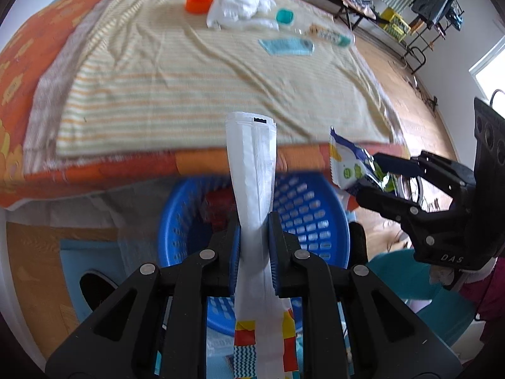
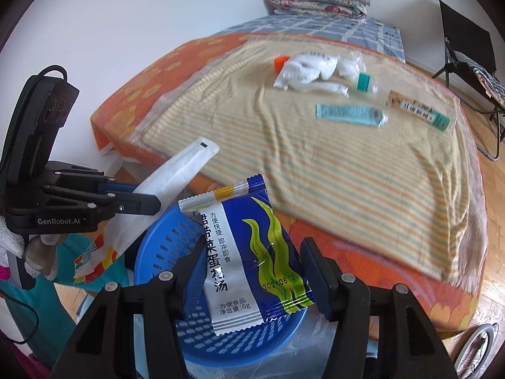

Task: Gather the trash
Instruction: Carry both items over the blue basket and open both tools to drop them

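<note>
1. The left gripper [image 1: 254, 252] is clamped narrowly on a long white packet [image 1: 252, 170] that sticks up between its fingers, above the blue perforated basket [image 1: 318, 218] standing just off the bed's near edge.
2. The right wrist view shows that packet [image 2: 176, 170] from the side, with its colourful printed lower end hanging below the left gripper [image 2: 151, 203].
3. The right gripper [image 2: 249, 271] has its fingers apart around a blue soup sachet [image 2: 249, 252]; its left edge touches the left finger, while the right finger stands clear, so a firm grip cannot be confirmed. The sachet is over the basket [image 2: 240, 344].
4. In the left wrist view, the right gripper [image 1: 369, 173] pinches that sachet [image 1: 350, 164] at the basket's right rim.
5. Near the striped sheet's [image 2: 347, 170] far edge lie white crumpled wrappers [image 2: 306, 69], an orange cap [image 1: 197, 3], a teal tube [image 2: 350, 114] and a teal-capped bottle [image 2: 364, 82].
</note>
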`<state>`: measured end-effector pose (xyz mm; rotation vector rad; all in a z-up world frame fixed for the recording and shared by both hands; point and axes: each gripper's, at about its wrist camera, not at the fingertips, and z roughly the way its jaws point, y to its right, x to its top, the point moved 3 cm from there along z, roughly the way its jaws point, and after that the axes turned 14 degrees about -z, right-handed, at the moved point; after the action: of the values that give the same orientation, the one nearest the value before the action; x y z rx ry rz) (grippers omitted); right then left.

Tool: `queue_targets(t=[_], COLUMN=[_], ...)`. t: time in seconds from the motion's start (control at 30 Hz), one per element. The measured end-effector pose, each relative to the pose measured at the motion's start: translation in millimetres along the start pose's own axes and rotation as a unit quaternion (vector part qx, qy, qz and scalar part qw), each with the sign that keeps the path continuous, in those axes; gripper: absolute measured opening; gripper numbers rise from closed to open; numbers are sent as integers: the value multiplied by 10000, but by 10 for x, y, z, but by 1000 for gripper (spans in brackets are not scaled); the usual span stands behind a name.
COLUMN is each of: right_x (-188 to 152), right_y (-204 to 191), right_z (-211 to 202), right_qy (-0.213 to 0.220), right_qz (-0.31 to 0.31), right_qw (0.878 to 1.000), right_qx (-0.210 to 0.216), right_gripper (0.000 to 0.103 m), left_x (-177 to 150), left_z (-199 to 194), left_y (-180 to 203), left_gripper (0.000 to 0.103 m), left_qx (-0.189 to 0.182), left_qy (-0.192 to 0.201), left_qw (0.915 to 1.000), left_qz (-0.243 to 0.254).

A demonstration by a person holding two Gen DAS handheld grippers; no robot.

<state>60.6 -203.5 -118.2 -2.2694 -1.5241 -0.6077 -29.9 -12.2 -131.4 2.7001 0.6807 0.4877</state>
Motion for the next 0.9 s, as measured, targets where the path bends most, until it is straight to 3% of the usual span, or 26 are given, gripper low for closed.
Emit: queue_targets(t=[0.43,0.9], right_x=[-282,-434], right_y=[-192,-102], right_z=[278,496], right_qy=[-427,-704], right_qz=[-93,180], right_qw=[9990,9973], right_qx=[136,134], right_gripper=[60,60], left_x=[-416,-475], left_z=[318,558], left_y=[-31,-166], left_gripper=[14,15], left_qx=[169,433], left_qy=[-565,-876], left_qw=[9980,9952], left_qz=[226,54])
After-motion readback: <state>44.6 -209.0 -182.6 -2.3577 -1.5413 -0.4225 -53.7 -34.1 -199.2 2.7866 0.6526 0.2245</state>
